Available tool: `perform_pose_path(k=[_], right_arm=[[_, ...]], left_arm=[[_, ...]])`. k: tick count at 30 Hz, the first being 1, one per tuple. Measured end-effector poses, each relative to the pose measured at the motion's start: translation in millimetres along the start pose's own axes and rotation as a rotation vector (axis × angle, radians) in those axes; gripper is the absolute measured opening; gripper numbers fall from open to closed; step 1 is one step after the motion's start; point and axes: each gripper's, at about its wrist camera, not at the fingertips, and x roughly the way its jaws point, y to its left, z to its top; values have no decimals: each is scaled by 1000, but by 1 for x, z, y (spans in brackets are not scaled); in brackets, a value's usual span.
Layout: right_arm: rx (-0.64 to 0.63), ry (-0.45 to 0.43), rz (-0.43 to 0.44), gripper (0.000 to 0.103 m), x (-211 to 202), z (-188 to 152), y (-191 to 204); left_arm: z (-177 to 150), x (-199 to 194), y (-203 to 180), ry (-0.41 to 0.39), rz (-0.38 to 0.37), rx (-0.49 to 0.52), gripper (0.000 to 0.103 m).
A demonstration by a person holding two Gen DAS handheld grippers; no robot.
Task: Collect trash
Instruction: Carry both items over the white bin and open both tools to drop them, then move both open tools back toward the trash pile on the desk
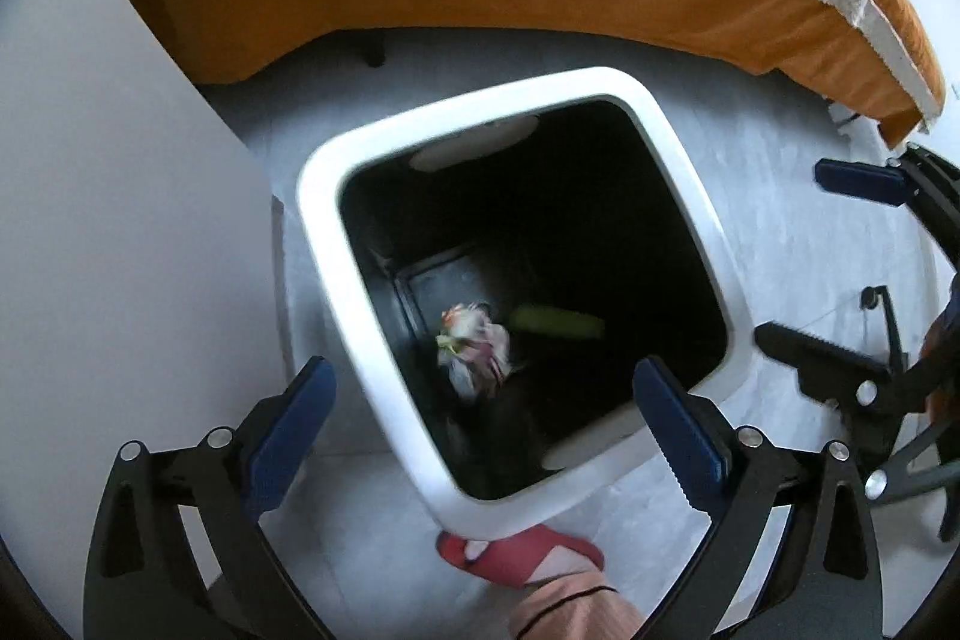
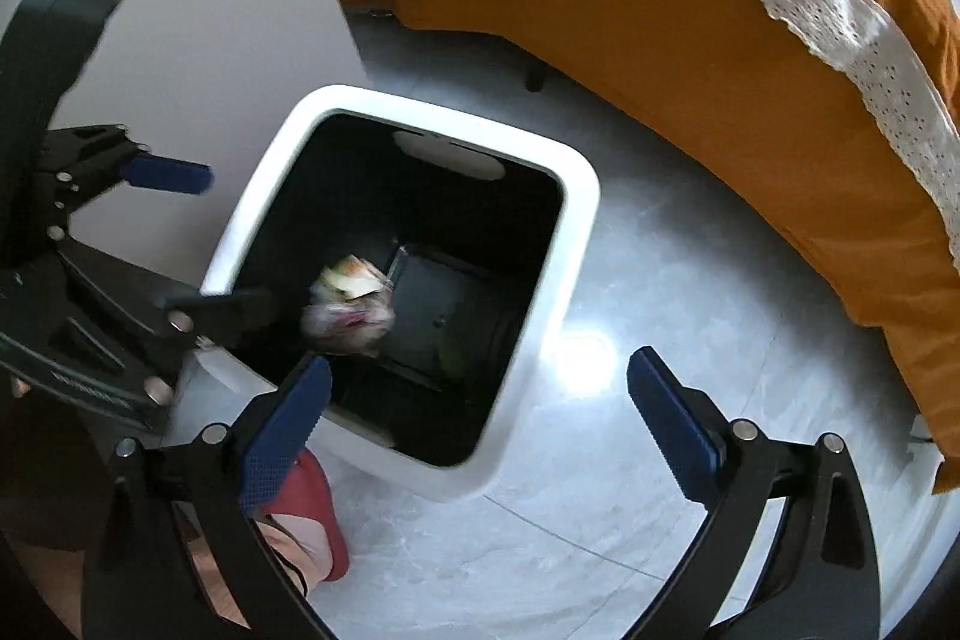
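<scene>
Crumpled wrapper [image 1: 474,346], blurred, inside white-rimmed waste bin [image 1: 384,388] beside a yellow-green item [image 1: 558,322]. Left hand-held gripper [image 1: 480,424] and right hand-held gripper [image 2: 480,412] above it, jaws spread wide, holding nothing. Bin on grey floor [image 2: 600,532], near orange-skirted bed [image 2: 660,52].

We hold our left gripper [image 1: 483,421] pointing steeply down, its jaws spread wide and empty. Our right gripper [image 2: 480,418] hangs just beside it, likewise wide open.

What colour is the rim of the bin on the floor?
White, around a black inside. The bin's rim shows best in the left wrist view.
</scene>
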Motion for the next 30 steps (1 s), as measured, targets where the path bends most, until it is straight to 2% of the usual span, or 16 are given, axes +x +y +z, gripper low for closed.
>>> perform_pose_path(k=[6,12,18,21,26,30], right_arm=[[-19,-8,-1,98,-17,10,7],[-30,-19,4,98,-53,27,15],[-36,-84,-8,98,-142,43,20],[-43,-125,-17,98,-192,51,24],[-60,-256,-58,98,-289,72,32],[-59,-353,-41,98,-352,92,40]], left_arm=[[8,-28,-7,-5,17,28,98],[13,-81,-15,-23,39,22,98],[21,-169,-19,-100,95,-12,98],[22,-228,-22,-162,85,-57,98],[22,-319,-30,-271,85,-84,98],[19,-390,-24,-365,115,-120,98]])
